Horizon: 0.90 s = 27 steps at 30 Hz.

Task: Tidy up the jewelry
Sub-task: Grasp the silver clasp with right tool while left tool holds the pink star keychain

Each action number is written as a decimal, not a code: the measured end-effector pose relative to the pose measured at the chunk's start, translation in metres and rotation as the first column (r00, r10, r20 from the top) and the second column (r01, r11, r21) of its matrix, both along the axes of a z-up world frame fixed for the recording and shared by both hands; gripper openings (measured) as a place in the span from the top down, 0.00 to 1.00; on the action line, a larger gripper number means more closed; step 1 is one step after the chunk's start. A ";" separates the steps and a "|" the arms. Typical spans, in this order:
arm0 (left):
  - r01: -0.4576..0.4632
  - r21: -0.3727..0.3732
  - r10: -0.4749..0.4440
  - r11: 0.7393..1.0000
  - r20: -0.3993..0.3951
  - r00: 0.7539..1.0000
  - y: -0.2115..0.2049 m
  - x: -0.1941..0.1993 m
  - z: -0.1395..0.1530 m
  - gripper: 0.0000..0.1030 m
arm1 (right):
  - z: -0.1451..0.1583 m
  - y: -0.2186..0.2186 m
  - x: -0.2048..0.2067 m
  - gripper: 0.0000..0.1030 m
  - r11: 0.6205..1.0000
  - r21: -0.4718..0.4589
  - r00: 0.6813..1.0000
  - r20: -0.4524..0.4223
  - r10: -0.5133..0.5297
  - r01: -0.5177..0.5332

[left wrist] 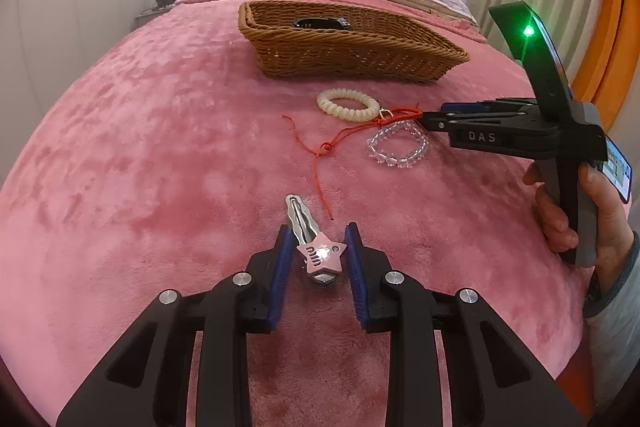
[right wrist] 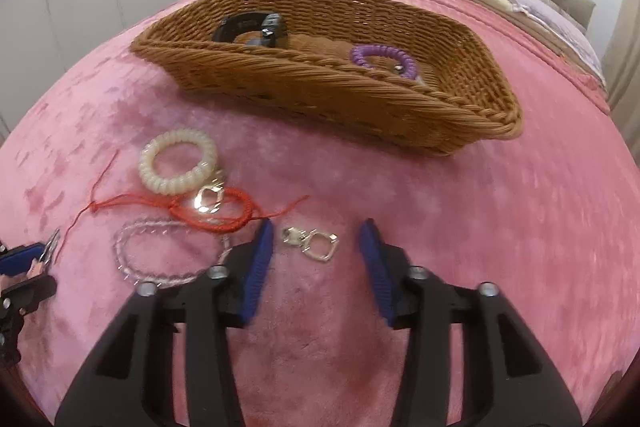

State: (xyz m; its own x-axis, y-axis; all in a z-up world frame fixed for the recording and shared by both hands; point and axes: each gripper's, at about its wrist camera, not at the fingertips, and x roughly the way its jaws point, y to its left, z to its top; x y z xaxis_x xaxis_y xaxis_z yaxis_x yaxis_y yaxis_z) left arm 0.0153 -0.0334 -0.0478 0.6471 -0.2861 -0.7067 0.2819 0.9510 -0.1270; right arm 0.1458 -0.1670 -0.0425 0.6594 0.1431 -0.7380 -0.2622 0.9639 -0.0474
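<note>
On the pink blanket (left wrist: pixel 160 155): jewelry lies loose in front of a wicker basket (left wrist: pixel 352 55), a gripper over it from each side.

Left gripper (left wrist: pixel 316 239): released, its blue fingers (left wrist: pixel 282 267) spread with a gap on both sides of the hair clip.

Hair clip (left wrist: pixel 316 247): between the left fingertips, lying on the blanket, its pink star end toward the gripper and its silver blade pointing away past the tips.

Right gripper (right wrist: pixel 316 239): released too, fingers wide apart and low over the blanket.

Silver clasp (right wrist: pixel 310 243): between the right fingertips, nearer the left one, touching neither.

Red cord bracelet (right wrist: pixel 212 209): just beyond the right gripper's left fingertip, a loose end trailing close to that tip.

Clear bead bracelet (right wrist: pixel 160 255): beside the same finger, on its outer side, partly under the red cord.

White coil hair tie (right wrist: pixel 178 167): further out past the red cord, touching it.

Basket contents: a purple coil tie (right wrist: pixel 380 59) and a black item (right wrist: pixel 250 29), well beyond both pairs of fingertips.
</note>
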 end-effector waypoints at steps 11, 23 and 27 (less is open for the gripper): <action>0.002 0.004 -0.002 1.000 0.011 1.000 -0.001 -0.002 -0.001 0.76 | -0.001 -0.008 -0.041 0.95 0.999 0.047 1.000 -0.015 0.009 -0.008; 0.008 -0.013 -0.008 1.000 0.008 1.000 0.000 -0.002 -0.001 0.76 | -0.001 -0.001 -0.017 0.60 1.000 0.017 1.000 -0.022 0.003 -0.003; 0.012 -0.020 -0.012 1.000 0.007 1.000 0.002 -0.002 -0.001 0.76 | 0.001 0.003 -0.005 0.64 0.999 -0.010 0.999 -0.013 0.046 -0.046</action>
